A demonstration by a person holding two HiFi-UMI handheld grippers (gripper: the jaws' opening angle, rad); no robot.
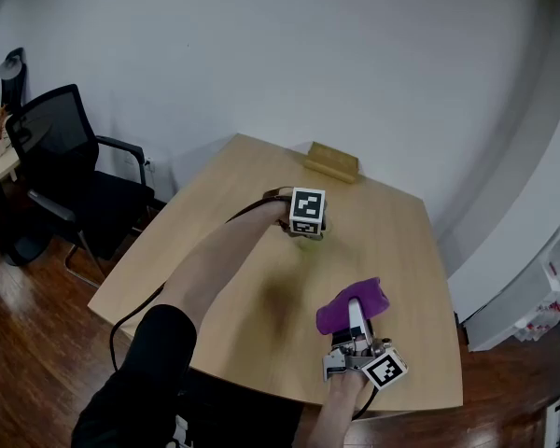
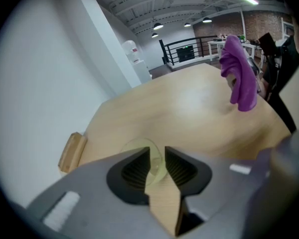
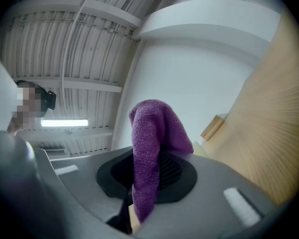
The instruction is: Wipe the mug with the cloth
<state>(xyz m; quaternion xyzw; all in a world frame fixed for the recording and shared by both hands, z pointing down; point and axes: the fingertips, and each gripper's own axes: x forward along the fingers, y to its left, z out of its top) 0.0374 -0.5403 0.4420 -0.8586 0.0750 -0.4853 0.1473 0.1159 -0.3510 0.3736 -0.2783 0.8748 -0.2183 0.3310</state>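
Note:
A pale yellow-green translucent mug (image 2: 139, 146) stands on the wooden table (image 1: 215, 213) near its middle. My left gripper (image 2: 157, 166) points down over it; the mug's wall sits between the jaws, which stand apart from it, open. In the head view the mug (image 1: 310, 242) peeks out just below the left gripper (image 1: 307, 235) and its marker cube. My right gripper (image 3: 144, 183) is shut on a purple cloth (image 3: 152, 148), tilted upward with the cloth draped over the jaws. From the head camera the cloth (image 1: 353, 306) hangs on the right gripper (image 1: 357, 317) near the table's front right.
A small wooden block (image 1: 332, 161) lies at the table's far edge, beyond the mug. A black office chair (image 1: 70, 180) stands on the floor to the left of the table. A black cable (image 1: 135, 315) trails from my left arm over the table's front edge.

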